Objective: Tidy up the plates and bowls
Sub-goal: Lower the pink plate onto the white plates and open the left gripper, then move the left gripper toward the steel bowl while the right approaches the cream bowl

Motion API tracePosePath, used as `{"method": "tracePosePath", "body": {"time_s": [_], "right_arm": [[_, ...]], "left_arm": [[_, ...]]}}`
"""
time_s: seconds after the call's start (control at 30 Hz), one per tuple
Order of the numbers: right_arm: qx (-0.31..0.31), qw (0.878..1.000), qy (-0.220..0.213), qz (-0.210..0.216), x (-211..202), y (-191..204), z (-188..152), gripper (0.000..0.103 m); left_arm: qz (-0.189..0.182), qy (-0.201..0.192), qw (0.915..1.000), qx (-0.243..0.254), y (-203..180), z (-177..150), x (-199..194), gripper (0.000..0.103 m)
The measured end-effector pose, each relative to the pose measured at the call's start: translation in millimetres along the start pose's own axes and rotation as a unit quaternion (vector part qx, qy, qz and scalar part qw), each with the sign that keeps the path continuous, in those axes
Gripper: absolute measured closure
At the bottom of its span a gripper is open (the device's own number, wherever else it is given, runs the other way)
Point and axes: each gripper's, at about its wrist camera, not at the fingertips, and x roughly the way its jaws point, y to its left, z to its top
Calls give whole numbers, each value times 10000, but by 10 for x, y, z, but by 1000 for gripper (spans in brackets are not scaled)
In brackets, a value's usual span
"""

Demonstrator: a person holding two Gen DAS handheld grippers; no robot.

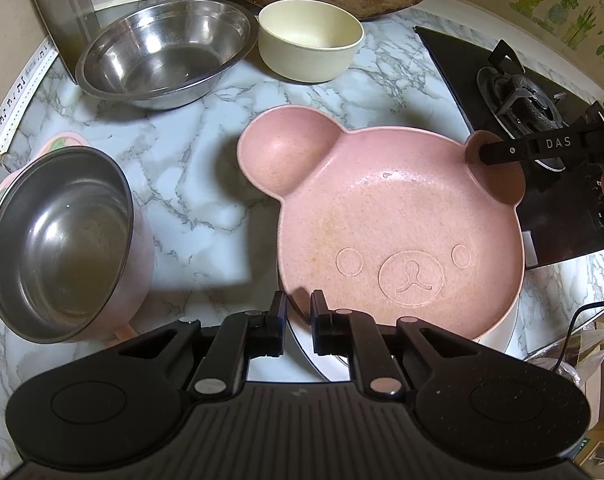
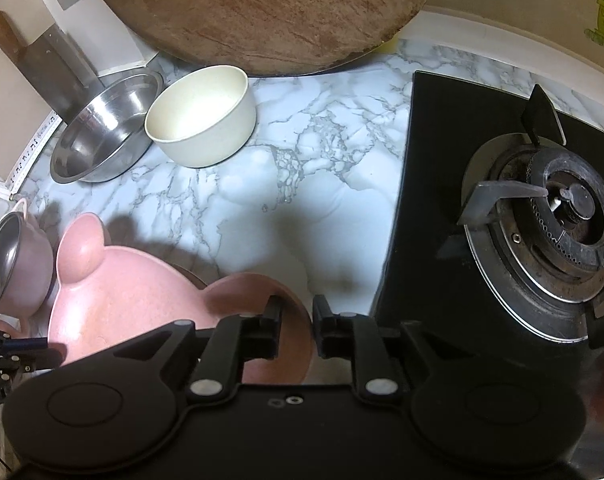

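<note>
We find the bear plate [image 1: 397, 220] resting on a white plate [image 1: 497, 332] at the middle of the marble worktop [image 1: 190, 168], its face relief toward 6 o'clock in the left wrist view. The left claw [image 1: 298, 312] stands at 6 o'clock of the plate, jaws narrowly parted on either side of the near rim; we cannot tell whether they touch it. The right claw [image 2: 298, 320] straddles the plate's right ear [image 2: 278, 320] with a narrow gap; whether it grips we cannot tell. From the plate, the steel bowl [image 1: 166, 52] lies at 11 o'clock, the cream bowl [image 1: 309, 40] at 12 o'clock just beside it, the pink pot [image 1: 62, 240] at 9 o'clock, and the stove [image 2: 541, 220] at 3 o'clock. A wooden board [image 2: 262, 12] leans behind the bowls.
</note>
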Motion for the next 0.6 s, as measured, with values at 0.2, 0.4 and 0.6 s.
{"method": "tracePosePath", "body": {"time_s": [0.2, 0.4, 0.6], "right_arm": [[97, 9998, -152, -19, -102, -2, -64, 76], [80, 9990, -427, 49, -308, 43, -140, 69], [-48, 9968, -736, 308, -592, 194, -269, 61]], "left_arm": [[-36, -147, 9999, -43, 24, -52, -12, 92], [-57, -290, 9995, -52, 25, -105, -48, 92], [-119, -633, 9979, -66, -21, -195, -248, 91]]}}
